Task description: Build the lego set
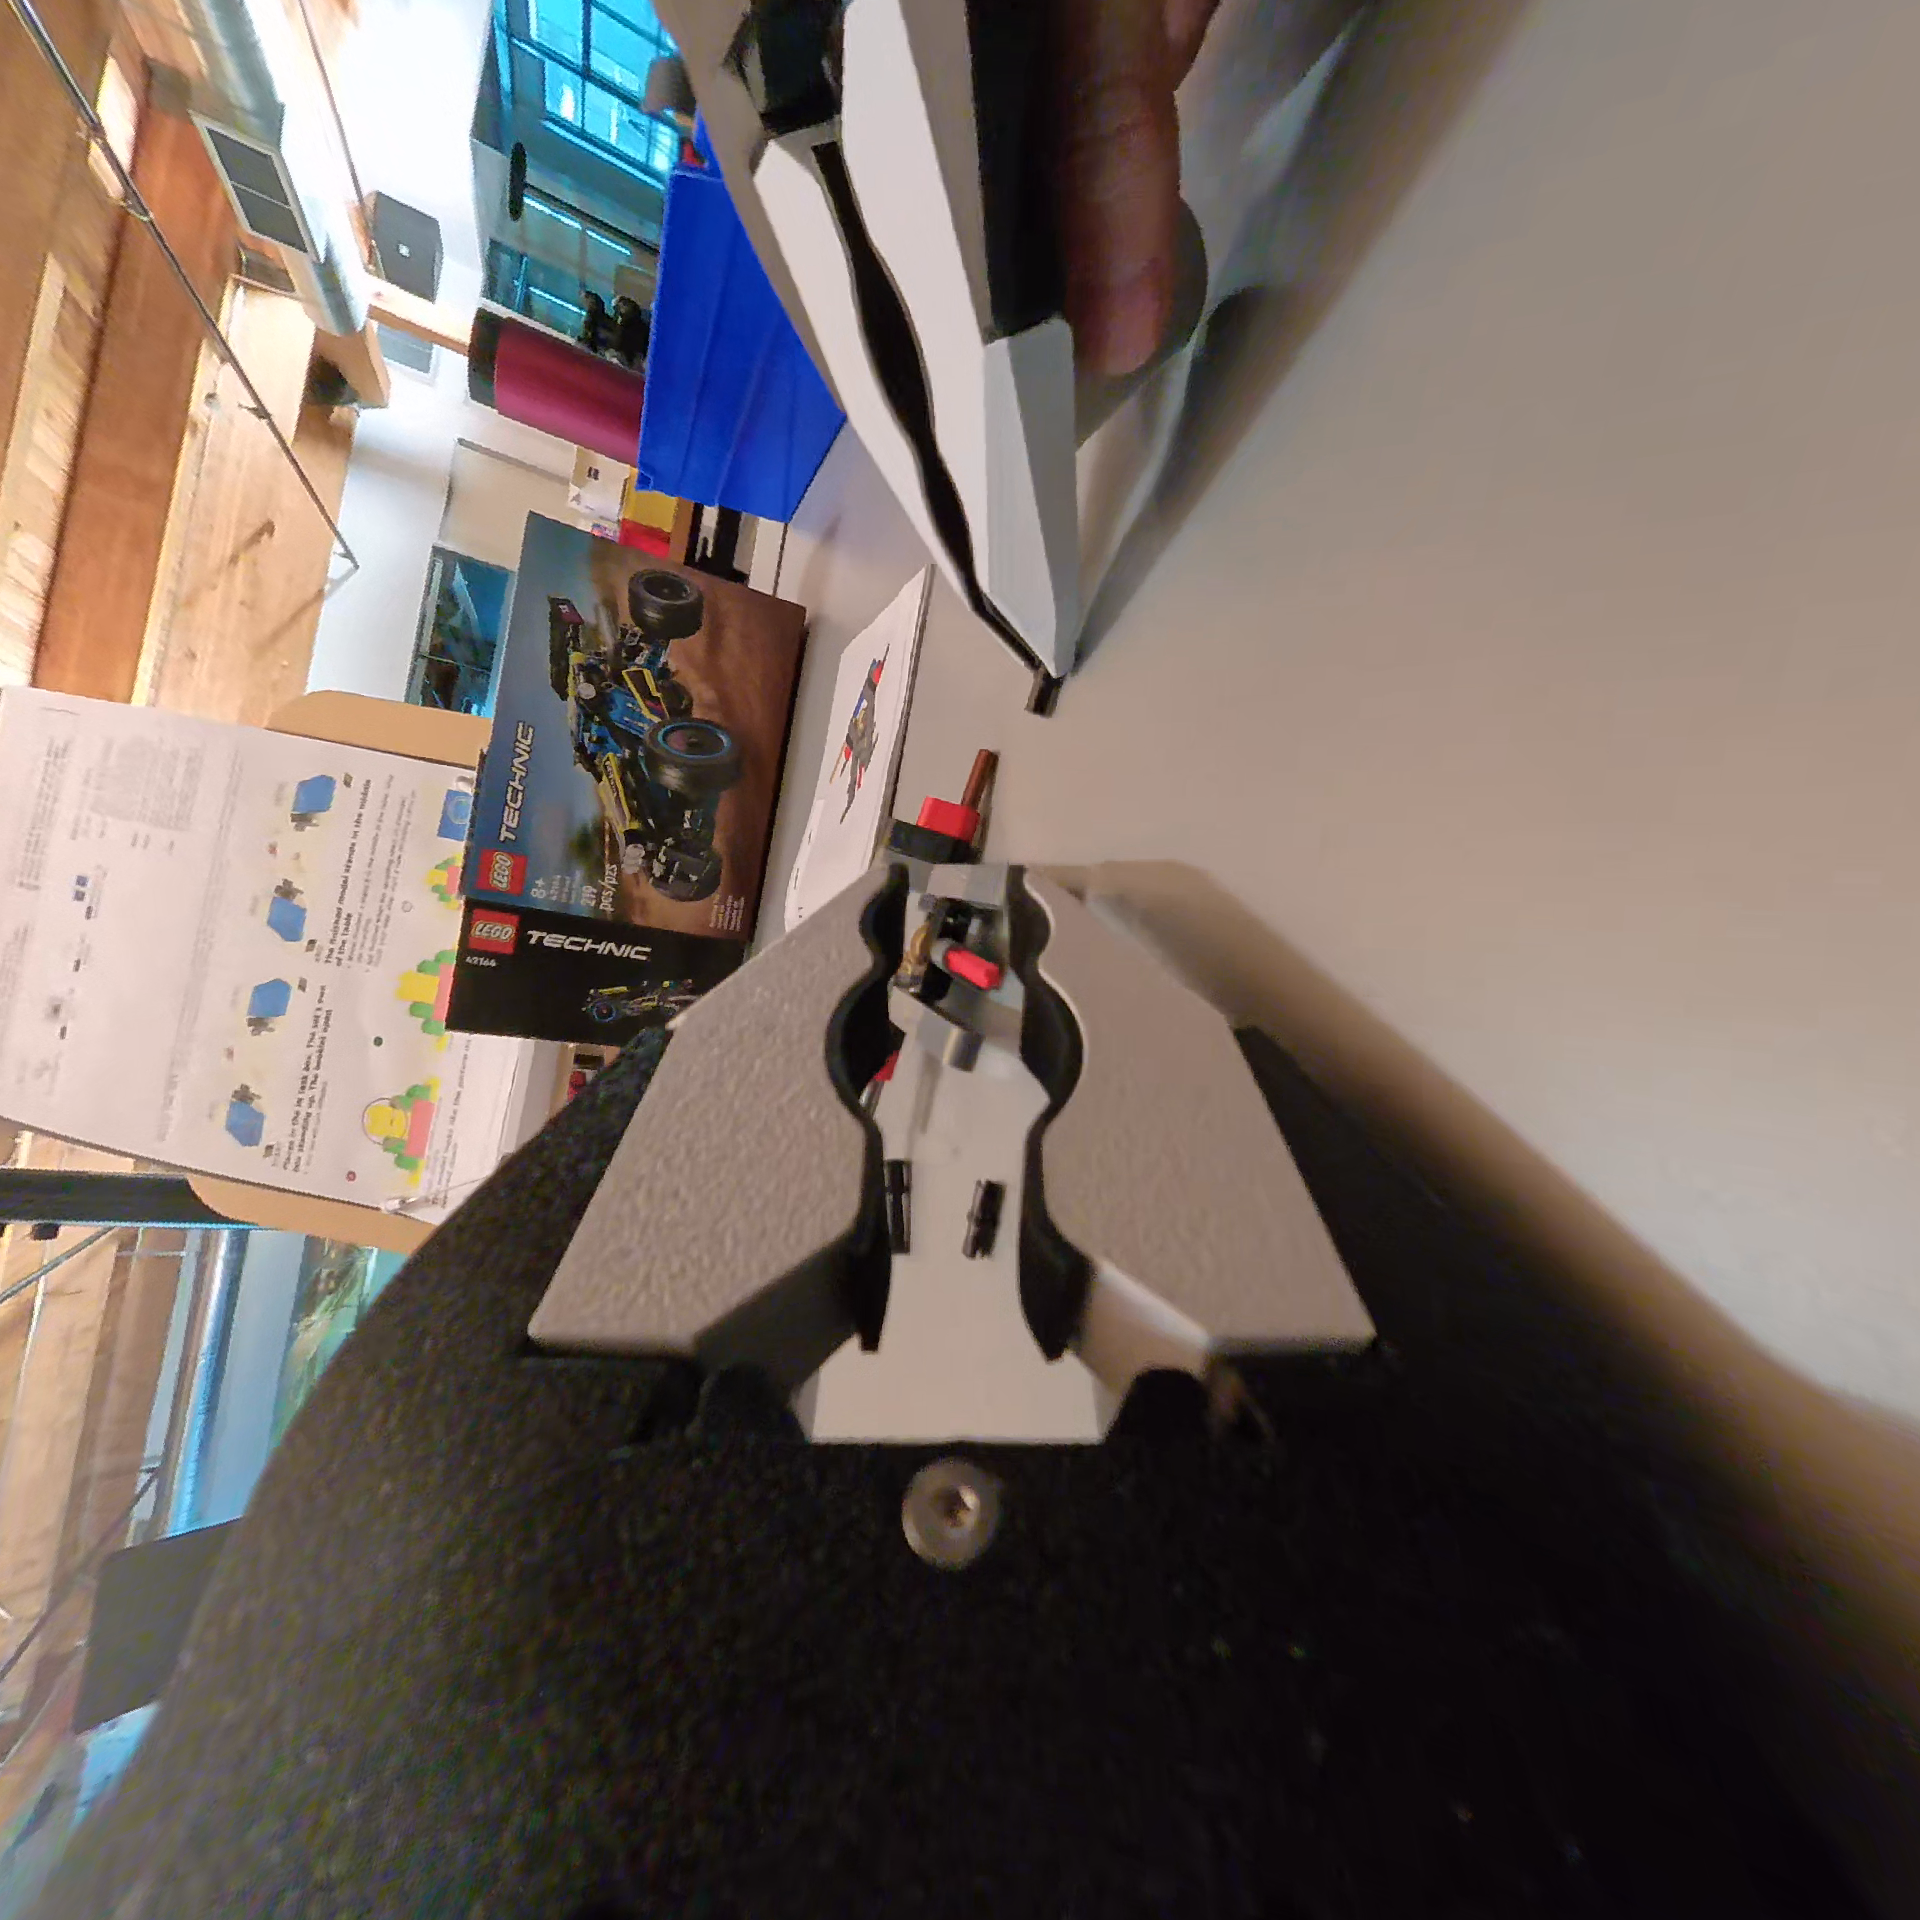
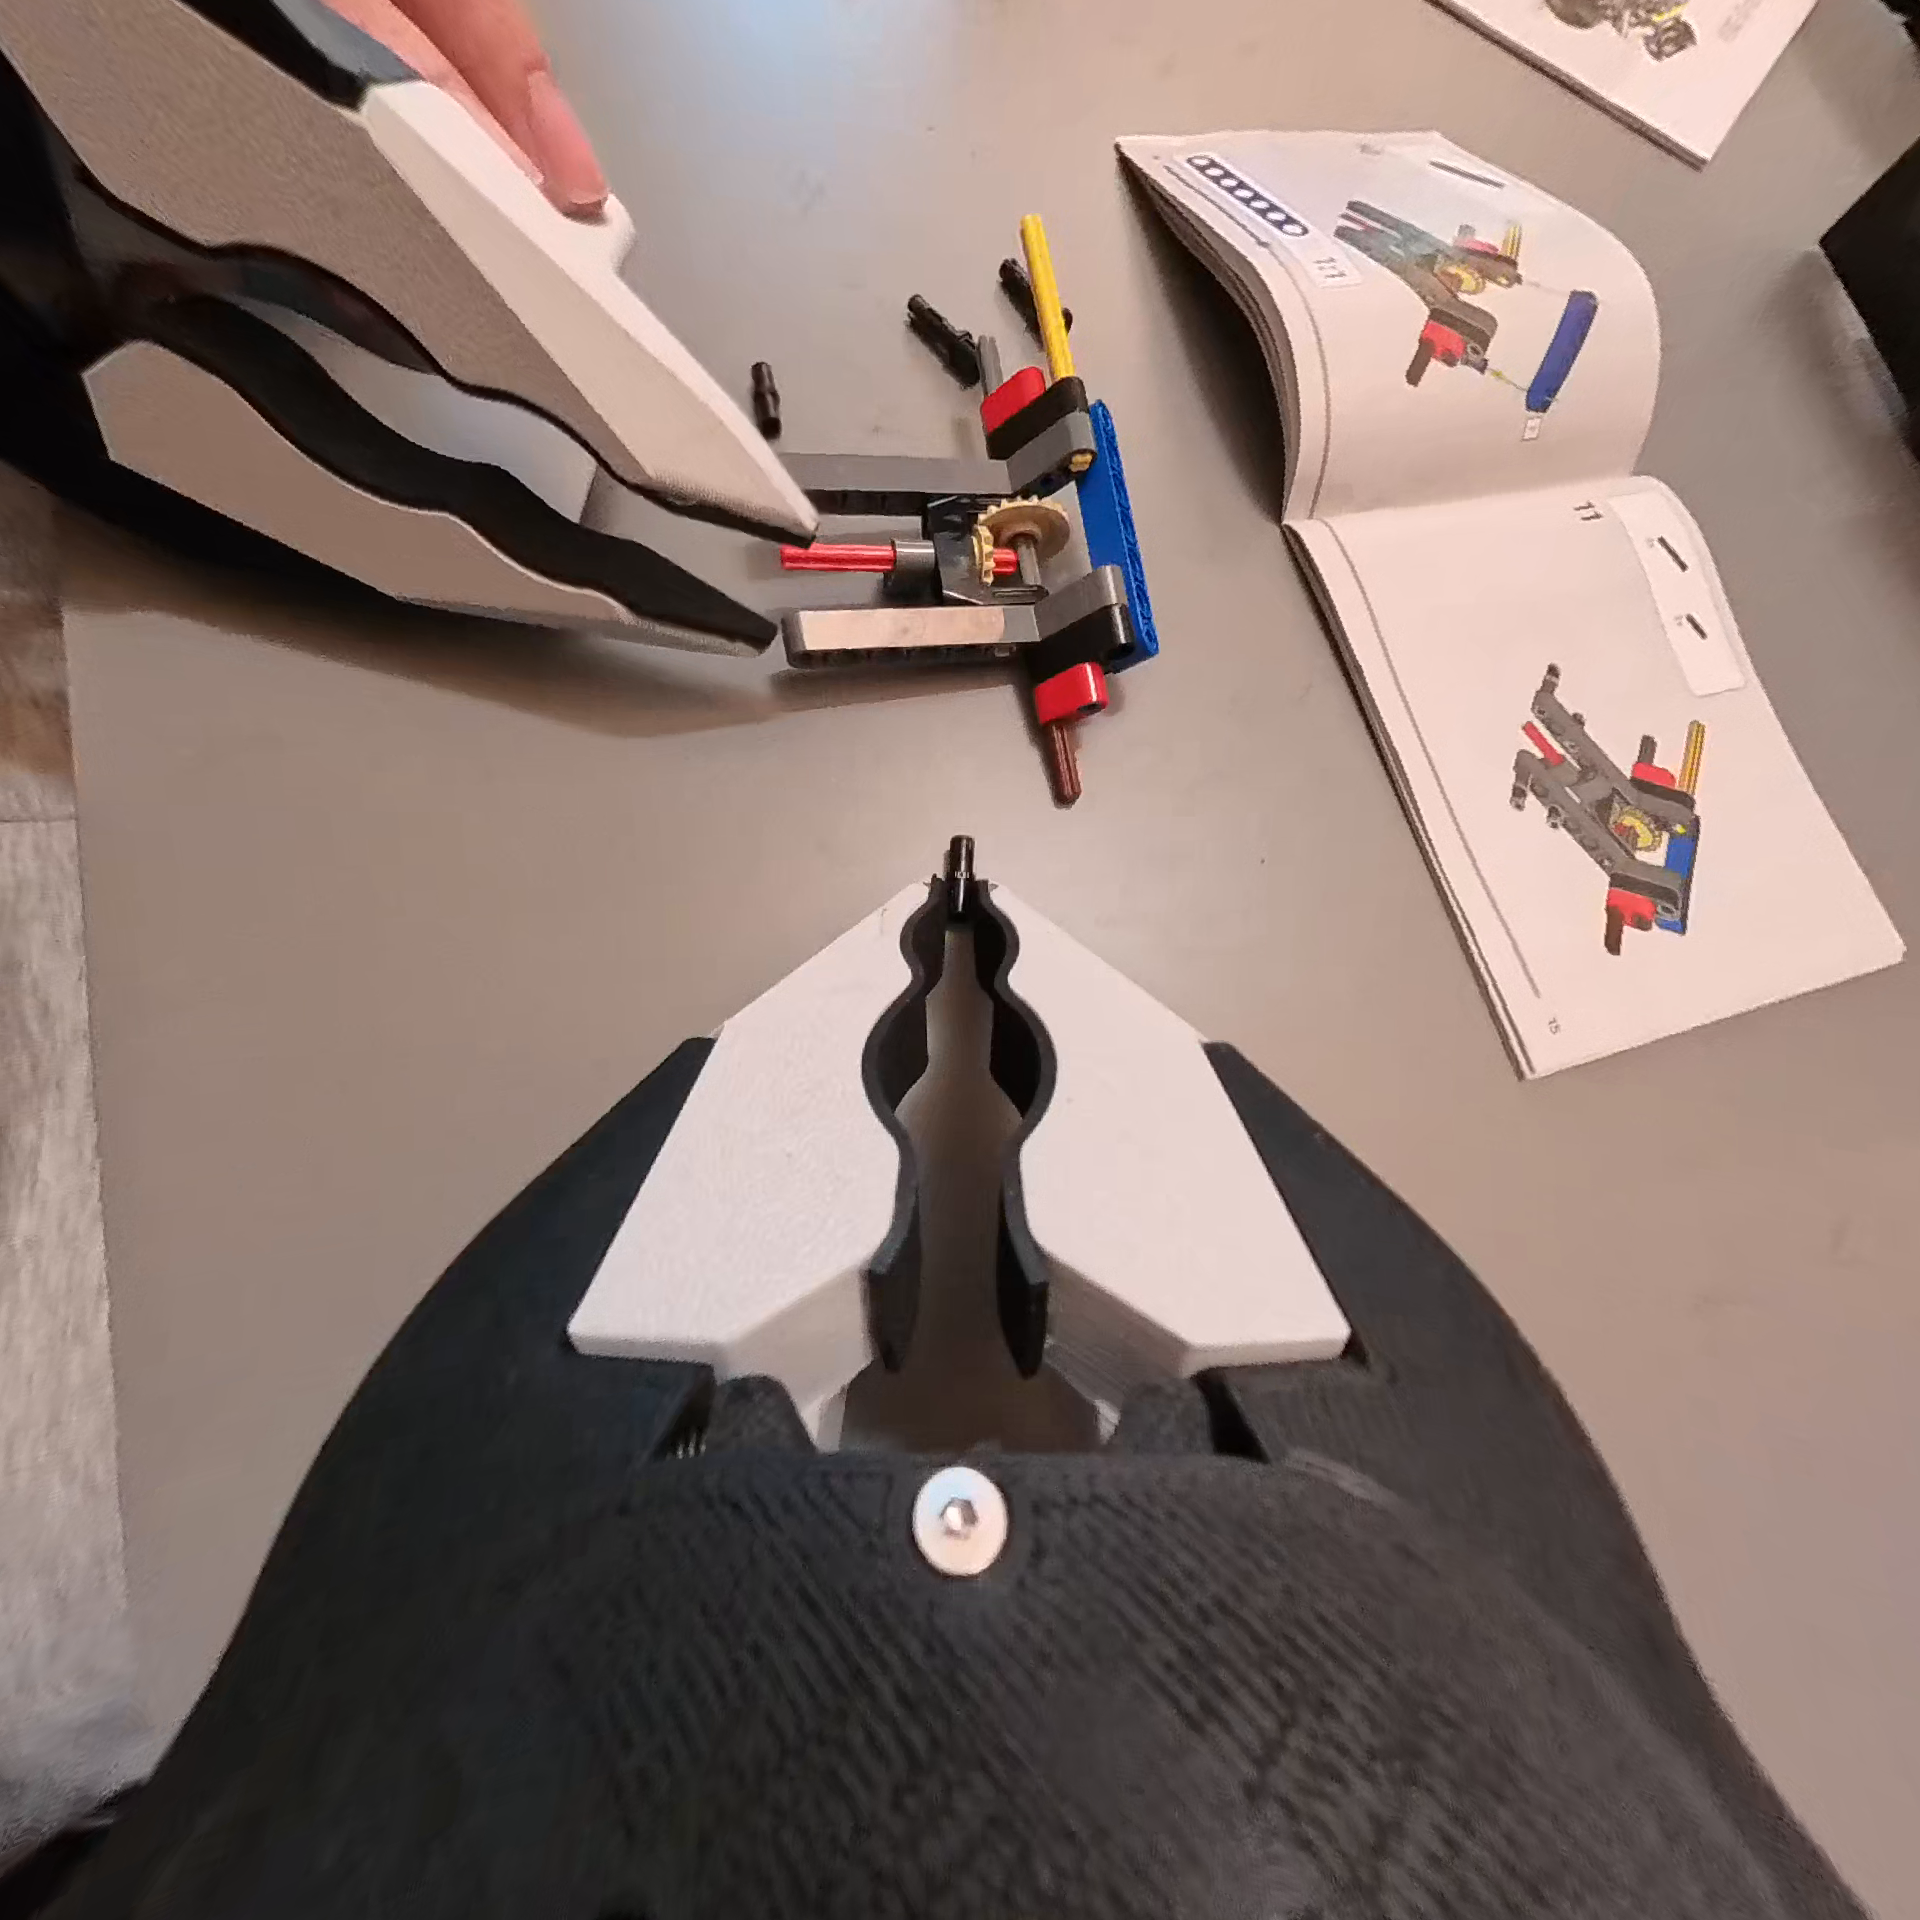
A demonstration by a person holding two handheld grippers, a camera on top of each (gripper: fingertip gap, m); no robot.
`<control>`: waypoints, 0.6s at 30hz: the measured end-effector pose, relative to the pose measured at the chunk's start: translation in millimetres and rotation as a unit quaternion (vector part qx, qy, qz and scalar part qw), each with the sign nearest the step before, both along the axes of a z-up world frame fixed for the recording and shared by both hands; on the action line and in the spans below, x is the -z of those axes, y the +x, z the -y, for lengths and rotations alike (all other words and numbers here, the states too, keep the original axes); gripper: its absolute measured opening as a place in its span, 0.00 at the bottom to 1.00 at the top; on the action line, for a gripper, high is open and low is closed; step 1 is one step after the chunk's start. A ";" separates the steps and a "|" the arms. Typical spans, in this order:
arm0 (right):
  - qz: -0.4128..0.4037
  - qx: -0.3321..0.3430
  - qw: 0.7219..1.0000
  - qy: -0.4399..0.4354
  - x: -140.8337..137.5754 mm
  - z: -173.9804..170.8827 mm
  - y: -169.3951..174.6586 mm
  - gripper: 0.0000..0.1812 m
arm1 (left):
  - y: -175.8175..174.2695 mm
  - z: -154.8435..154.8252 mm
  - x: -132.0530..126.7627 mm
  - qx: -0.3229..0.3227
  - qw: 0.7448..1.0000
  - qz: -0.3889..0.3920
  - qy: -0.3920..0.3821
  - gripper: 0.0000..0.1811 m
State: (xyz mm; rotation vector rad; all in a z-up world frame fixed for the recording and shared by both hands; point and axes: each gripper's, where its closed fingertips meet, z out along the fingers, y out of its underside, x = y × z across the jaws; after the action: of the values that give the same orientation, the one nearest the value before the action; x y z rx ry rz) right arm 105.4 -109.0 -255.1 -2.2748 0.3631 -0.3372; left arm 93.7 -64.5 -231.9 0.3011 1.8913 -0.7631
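Grey desk (image 2: 416,883) carries a half-built lego model (image 2: 987,551) beside an open booklet (image 2: 1558,727). The right tool (image 2: 958,894) is closed on a small black pin (image 2: 958,868). The left tool (image 2: 790,582), tips slightly apart, straddles the model's red axle (image 2: 831,558), gripping nothing visibly.

You're working in a loft-style office or workshop: far behind the grey surface (image 1: 1558,520) rise a brick wall (image 1: 94,416), wooden beams (image 1: 208,499), a ceiling duct (image 1: 301,208) and tall windows (image 1: 582,114). A printed sheet (image 1: 218,935) stands clipped to cardboard beside a toy box (image 1: 634,779).
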 end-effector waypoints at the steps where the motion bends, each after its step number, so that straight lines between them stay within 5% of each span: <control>1: 0.006 -0.004 1.000 -0.002 -0.1 -0.6 0.8 0.01 | -0.4 -0.9 0.9 -0.001 1.000 0.002 0.005 0.09; 18: -0.044 -0.078 0.996 0.014 0.5 -12.6 -4.6 0.01 | 7.4 -6.2 12.5 -0.036 0.993 0.001 0.113 0.10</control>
State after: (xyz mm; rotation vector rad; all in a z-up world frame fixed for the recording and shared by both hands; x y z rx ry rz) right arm 100.8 -96.4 -255.6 -2.2794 0.2323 -0.1510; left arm 101.0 -58.3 -244.4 0.3727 1.9788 -0.5011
